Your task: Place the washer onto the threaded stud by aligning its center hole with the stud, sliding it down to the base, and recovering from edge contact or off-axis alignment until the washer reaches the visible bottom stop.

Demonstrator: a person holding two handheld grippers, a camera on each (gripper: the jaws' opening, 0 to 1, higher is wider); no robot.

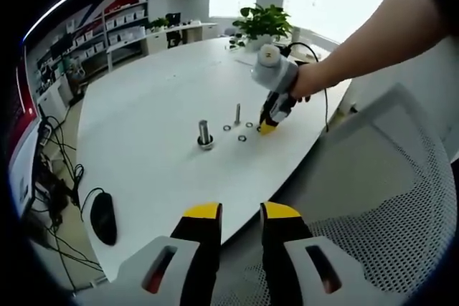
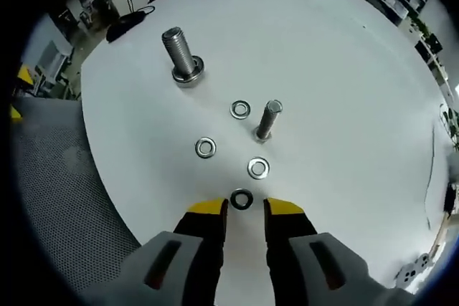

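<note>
Right gripper (image 2: 242, 211) going in for the dark washer (image 2: 242, 199)

Its jaws are sitting apart, straddling that washer flat on the table (image 2: 344, 69), near the thin stud (image 2: 267, 120). It's probably needing a square pinch on the rim. Left gripper (image 1: 240, 211) is hanging back, jaws apart, empty. No containers around.

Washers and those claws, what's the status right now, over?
Right claw open, tips at dark washer. Left claw open, back off the table. Thin stud bare, nothing in the way.
</note>
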